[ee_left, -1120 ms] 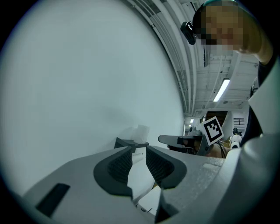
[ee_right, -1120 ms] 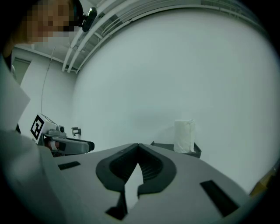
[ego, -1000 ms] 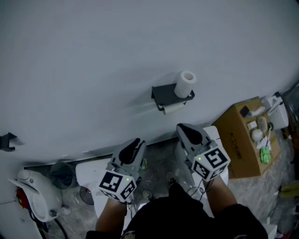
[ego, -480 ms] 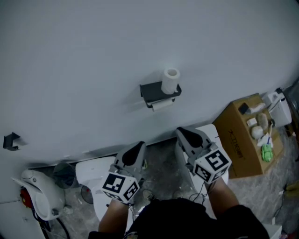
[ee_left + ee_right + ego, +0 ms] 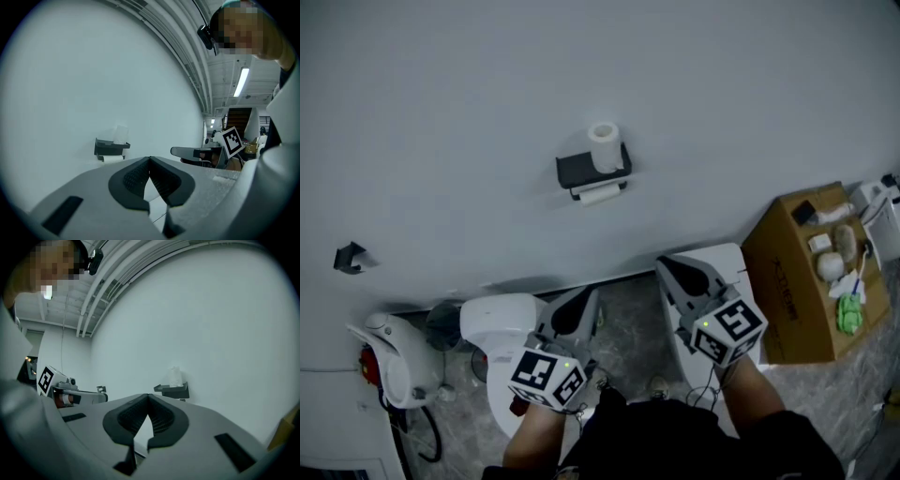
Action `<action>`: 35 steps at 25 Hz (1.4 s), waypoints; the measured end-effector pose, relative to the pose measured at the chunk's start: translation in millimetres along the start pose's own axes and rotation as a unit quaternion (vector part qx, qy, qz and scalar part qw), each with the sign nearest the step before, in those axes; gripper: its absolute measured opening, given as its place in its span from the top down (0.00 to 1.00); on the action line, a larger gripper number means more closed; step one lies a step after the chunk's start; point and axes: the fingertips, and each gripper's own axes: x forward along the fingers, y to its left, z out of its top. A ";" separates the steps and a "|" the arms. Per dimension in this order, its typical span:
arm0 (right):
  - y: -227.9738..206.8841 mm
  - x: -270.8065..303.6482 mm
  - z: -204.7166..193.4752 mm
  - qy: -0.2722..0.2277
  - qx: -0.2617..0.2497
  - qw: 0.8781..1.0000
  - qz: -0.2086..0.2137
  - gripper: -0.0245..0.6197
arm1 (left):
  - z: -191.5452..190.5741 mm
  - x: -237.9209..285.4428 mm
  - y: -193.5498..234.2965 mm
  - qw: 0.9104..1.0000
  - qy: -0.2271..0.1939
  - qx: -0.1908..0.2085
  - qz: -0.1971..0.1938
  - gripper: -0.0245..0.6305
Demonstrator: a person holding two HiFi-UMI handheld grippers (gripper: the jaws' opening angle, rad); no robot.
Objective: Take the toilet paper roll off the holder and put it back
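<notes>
Toilet paper roll [image 5: 603, 146] stands on its holder [image 5: 578, 172] on the wall [image 5: 441, 112], far ahead of my claws. My left claw [image 5: 580, 304] and right claw [image 5: 674, 267] are both pinched closed and empty, because the roll is too far away to grab yet.

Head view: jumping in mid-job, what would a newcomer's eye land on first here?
The white toilet paper roll standing upright on the black holder, high on the pale wall, draws the eye first. Next come the left gripper and right gripper low in the picture, both shut and empty, well short of the holder. An open cardboard box of odds and ends sits at the right edge.
</notes>
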 end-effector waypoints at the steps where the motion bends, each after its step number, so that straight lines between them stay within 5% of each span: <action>1: 0.4 -5.0 -2.4 0.000 0.002 1.000 0.009 0.96 | -3.5 -3.3 -6.8 1.000 0.002 -0.001 0.009 0.96; 16: 93.4 -8.6 -36.6 0.027 0.004 0.995 0.101 0.96 | -36.1 -106.6 -12.2 0.995 0.001 -0.026 0.095 0.96; 27: 230.2 -11.0 -54.6 0.037 -0.014 0.997 0.067 0.96 | -41.1 -234.4 25.0 0.997 -0.022 -0.039 0.059 0.96; 35: 278.7 -42.6 -66.4 0.040 -0.017 0.999 0.000 0.96 | -47.8 -274.5 19.3 0.999 -0.027 -0.039 -0.006 0.96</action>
